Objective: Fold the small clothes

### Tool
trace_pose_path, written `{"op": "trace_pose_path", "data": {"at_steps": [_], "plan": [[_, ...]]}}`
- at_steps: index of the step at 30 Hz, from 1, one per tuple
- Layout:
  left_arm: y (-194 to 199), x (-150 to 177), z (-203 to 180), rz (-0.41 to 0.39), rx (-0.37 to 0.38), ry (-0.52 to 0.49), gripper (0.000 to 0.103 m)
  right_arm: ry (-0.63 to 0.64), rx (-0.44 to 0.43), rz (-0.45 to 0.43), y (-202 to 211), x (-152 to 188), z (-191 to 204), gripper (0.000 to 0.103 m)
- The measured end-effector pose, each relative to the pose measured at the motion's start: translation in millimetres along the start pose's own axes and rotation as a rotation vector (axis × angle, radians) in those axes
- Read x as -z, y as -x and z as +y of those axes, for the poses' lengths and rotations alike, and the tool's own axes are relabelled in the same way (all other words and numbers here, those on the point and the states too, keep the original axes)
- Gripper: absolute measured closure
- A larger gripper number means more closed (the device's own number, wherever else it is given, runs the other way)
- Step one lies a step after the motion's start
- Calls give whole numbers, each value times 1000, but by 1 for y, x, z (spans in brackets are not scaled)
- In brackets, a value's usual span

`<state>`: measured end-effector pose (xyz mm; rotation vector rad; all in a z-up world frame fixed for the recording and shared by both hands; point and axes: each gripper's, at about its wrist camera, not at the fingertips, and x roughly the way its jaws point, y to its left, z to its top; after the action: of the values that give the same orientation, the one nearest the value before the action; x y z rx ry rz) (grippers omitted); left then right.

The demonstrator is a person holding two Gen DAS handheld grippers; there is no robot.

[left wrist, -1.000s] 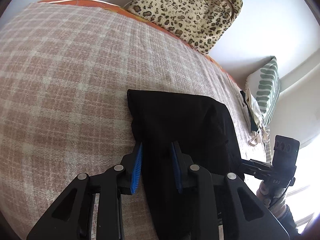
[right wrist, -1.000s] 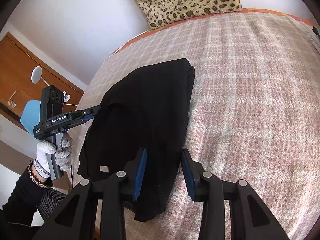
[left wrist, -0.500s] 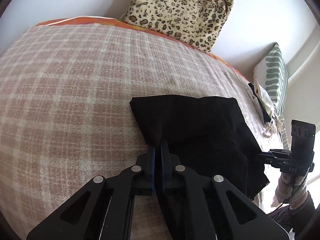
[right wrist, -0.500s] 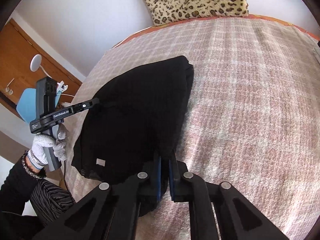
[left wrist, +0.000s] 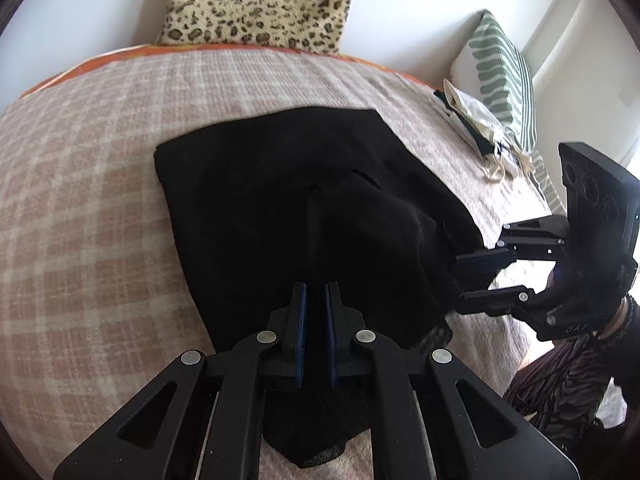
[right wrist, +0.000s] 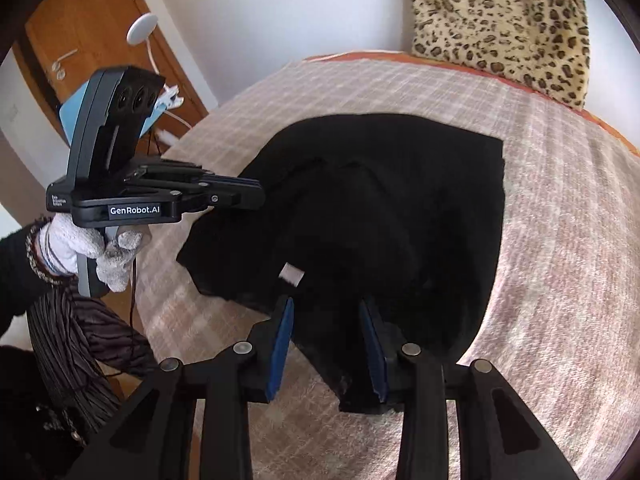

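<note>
A black garment [left wrist: 280, 200] lies half folded on a plaid bed blanket [left wrist: 80, 200]. My left gripper [left wrist: 316, 292] is shut on a raised fold at the garment's near edge. Seen from the right wrist, that same left gripper [right wrist: 260, 196] pinches the garment's [right wrist: 400, 200] left side, in a white-gloved hand. My right gripper [right wrist: 326, 308] is opening: its blue pads stand apart with a loose fold of black cloth between them, near a white label [right wrist: 292, 274]. In the left wrist view, the right gripper [left wrist: 460, 280] shows parted jaws at the garment's right edge.
A leopard-print cushion [left wrist: 260, 0] leans on the wall at the bed's head. A green-striped pillow [left wrist: 504, 80] and a pale bag [left wrist: 480, 128] lie at the right edge. A wooden door [right wrist: 60, 40] stands beyond the bed's left side.
Both grippers closed on the garment's near edge and carried it inward, bunching the cloth. The right gripper's jaws have since parted again. Both wrists rolled.
</note>
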<state>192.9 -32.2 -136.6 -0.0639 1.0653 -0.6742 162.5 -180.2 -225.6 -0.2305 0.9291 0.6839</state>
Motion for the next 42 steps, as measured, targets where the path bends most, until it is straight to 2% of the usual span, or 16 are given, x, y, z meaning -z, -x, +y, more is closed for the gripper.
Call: {"op": "trace_pose_path", "data": {"at_steps": [3, 7, 12, 14, 17, 19, 20, 22, 25, 27, 30, 34, 37, 42], "plan": [[10, 16, -18, -10, -51, -130, 95, 39, -20, 36, 7, 19, 2, 71], [28, 9, -19, -74, -32, -92, 94, -43, -85, -51, 33, 21, -13, 67], [22, -13, -43, -122, 0, -131, 94, -180, -96, -164, 50, 10, -37, 67], [8, -19, -53, -99, 12, -158, 93, -217, -93, -171, 46, 5, -42, 67], [-16, -18, -60, -12, 24, -183, 93, -233, -72, -116, 28, 2, -46, 67], [-26, -8, -62, 48, 20, -208, 93, -212, 24, -50, 16, 6, -50, 69], [-27, -2, -62, 52, 25, -224, 92, -205, 63, -22, 12, 10, -53, 69], [-20, 5, -58, 49, 39, -234, 92, -210, 57, -28, 17, 13, -57, 73], [0, 3, -47, 34, 73, -154, 91, -204, 14, -75, 33, 14, -56, 69], [16, 1, -39, -4, 91, -119, 91, -192, -10, -120, 43, 8, -53, 69], [40, -8, -27, -79, 75, -76, 90, -187, -63, -193, 50, -9, -45, 69], [55, -18, -2, -163, 21, 17, 81, -199, -61, -238, 45, -32, -37, 69], [46, -19, 12, -132, 34, 68, 81, -225, -105, -240, 29, -44, -29, 69], [25, -3, 14, -40, 12, 39, 81, -168, -104, -161, -5, -61, -14, 69]]}}
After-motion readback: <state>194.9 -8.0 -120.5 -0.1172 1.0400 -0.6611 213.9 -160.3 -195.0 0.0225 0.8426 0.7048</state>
